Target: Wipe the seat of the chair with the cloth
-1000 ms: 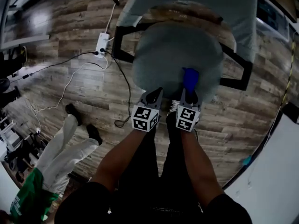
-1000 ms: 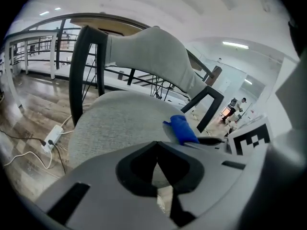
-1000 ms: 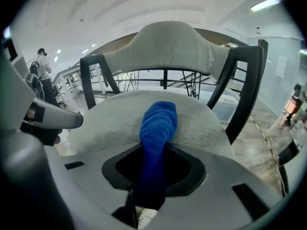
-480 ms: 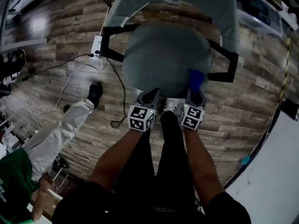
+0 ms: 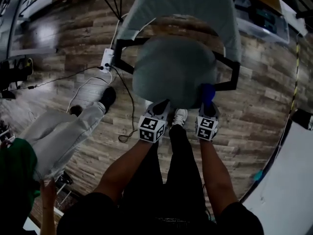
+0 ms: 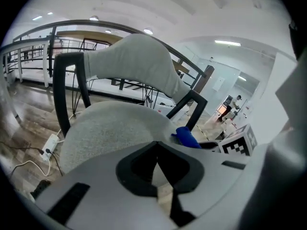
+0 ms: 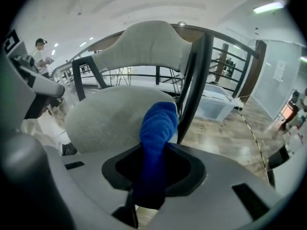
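The grey padded chair seat (image 5: 173,72) sits below me with its black arm frame (image 5: 230,67) and grey backrest (image 5: 181,4). My right gripper (image 5: 207,104) is shut on the blue cloth (image 5: 207,93), at the seat's near right edge. In the right gripper view the blue cloth (image 7: 157,133) sticks out past the jaws against the seat (image 7: 110,116). My left gripper (image 5: 158,107) is shut and holds nothing, at the seat's near edge. In the left gripper view the seat (image 6: 110,133) lies just ahead and the blue cloth (image 6: 187,138) shows to the right.
A white power strip (image 5: 106,58) with cables (image 5: 78,82) lies on the wood floor left of the chair. A second person's legs in light trousers (image 5: 58,136) stand at the left. A clear bin (image 7: 216,104) sits on the floor behind the chair's right side.
The right gripper with the blue cloth has slid from the middle of the seat's front toward its right edge. The person at the left has stepped closer.
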Available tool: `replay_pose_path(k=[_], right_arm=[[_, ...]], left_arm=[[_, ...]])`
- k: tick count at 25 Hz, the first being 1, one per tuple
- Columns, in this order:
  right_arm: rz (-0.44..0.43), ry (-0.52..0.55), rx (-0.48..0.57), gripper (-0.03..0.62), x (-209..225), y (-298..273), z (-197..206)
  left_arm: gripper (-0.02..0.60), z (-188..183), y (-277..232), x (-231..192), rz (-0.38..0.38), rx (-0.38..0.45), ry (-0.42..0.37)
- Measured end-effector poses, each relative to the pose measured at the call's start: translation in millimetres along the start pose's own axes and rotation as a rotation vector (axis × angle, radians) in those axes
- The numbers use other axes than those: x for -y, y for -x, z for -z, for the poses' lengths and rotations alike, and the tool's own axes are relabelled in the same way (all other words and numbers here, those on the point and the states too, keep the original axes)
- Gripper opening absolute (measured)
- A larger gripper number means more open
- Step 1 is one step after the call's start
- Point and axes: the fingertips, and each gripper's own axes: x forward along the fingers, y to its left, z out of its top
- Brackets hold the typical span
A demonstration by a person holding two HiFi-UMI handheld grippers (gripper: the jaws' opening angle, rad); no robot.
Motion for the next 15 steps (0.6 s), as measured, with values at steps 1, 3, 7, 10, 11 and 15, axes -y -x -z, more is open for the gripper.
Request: replay_pose_path(k=[1, 3, 7, 10, 11, 15], right_arm=[[-0.018, 0.008, -0.001, 0.107, -2.2, 4.2, -3.3], [-0.055, 0.028, 0.001, 0.107, -7.3, 17.7, -11.5], [-0.117, 0.096, 0.078, 0.107, -22.2, 63.6, -51.7], [-0.107, 0.081, 0.167, 0.107, -19.3, 103.8, -94.3], [-0.102, 0.072, 0.196, 0.107, -16.5, 116.6, -108.0], [-0.118, 0.031, 0.306, 0.108, -11.4, 154.8, -161.7]], left_arm=[[0.006, -6.8, 4.4, 0.5, -0.003, 0.009, -0.006], [0.006, -20.3, 15.0, 3.2, -0.007, 0.023, -0.019], [0.006, -55.1, 41.1, 14.5, -0.010, 0.057, -0.091], [0.006, -92.5, 67.8, 18.2, -0.054, 0.114, -0.151], [0.006, -104.8, 76.7, 19.9, -0.067, 0.137, -0.148], [0.006, -151.1, 109.4, 30.9, -0.082, 0.238, -0.157]])
